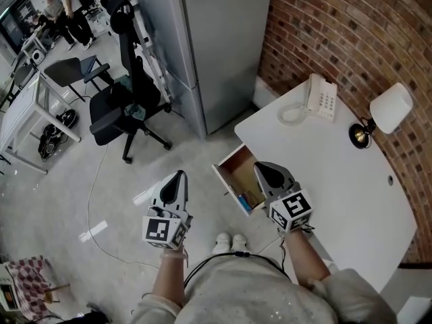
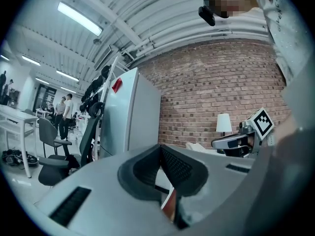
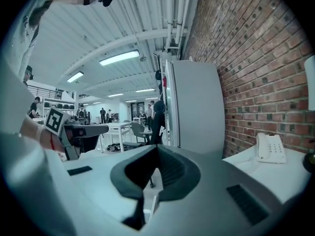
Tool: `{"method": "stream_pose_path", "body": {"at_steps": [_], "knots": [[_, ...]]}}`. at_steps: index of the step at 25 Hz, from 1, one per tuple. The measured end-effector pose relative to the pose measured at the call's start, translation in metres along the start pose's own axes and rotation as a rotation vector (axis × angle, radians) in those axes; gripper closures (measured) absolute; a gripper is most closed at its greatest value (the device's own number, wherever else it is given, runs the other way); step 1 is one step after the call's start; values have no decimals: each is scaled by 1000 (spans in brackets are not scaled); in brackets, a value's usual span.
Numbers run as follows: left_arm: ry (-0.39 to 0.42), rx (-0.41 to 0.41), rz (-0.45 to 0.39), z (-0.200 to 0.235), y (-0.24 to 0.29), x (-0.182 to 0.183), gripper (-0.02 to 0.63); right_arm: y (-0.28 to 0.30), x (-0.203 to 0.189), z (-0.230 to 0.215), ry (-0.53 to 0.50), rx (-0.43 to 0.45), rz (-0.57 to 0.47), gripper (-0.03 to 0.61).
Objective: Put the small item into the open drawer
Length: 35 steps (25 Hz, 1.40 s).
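Grey sweater point(image 1: 236, 289), left gripper point(image 1: 179, 178) with jaws together over the floor, right gripper point(image 1: 264, 170) likewise pressed together and empty, beside the open wooden drawer point(image 1: 237, 171), small blue item point(image 1: 244, 201) in its near corner, white table point(image 1: 351, 181) right.

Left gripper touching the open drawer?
Apart. The head view shows a strip of bare floor between the left gripper and the drawer.

The white, curve-edged worktop point(image 1: 351, 194) on my right runs along the red brick wall point(image 1: 351, 25). At its far end lies a white corded telephone point(image 1: 322, 97), with its coiled cord point(image 1: 291, 115) looped just beside it. Near the wall stands a lamp with a white shade and dark round base point(image 1: 388, 110). A wooden drawer point(image 1: 237, 171) stands open at the worktop's left edge.
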<state>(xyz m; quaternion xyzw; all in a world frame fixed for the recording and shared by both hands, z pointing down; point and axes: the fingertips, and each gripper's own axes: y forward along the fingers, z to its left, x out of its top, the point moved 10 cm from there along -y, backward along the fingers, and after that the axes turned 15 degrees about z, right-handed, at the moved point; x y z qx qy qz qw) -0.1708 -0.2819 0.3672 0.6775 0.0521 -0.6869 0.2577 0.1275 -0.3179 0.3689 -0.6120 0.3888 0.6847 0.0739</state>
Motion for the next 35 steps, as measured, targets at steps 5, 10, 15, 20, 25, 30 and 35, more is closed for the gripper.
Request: {"method": "stream_pose_path", "body": {"at_steps": [5, 10, 15, 20, 25, 30, 35], "knots": [[-4, 7, -20, 2, -4, 9, 609, -4, 11, 0, -5, -7, -37, 574], [7, 13, -41, 7, -8, 14, 609, -5, 18, 2, -12, -20, -70, 574], [-9, 28, -48, 13, -10, 14, 609, -4, 22, 3, -17, -22, -83, 574], [-15, 33, -50, 18, -11, 13, 609, -2, 24, 4, -7, -22, -80, 574], [-28, 33, -43, 24, -14, 10, 609, 1, 23, 7, 13, -17, -83, 574], [-29, 34, -35, 28, -13, 9, 609, 1, 23, 7, 16, -12, -76, 574], [-31, 33, -32, 29, -10, 3, 609, 3, 17, 5, 18, -12, -73, 574]]}}
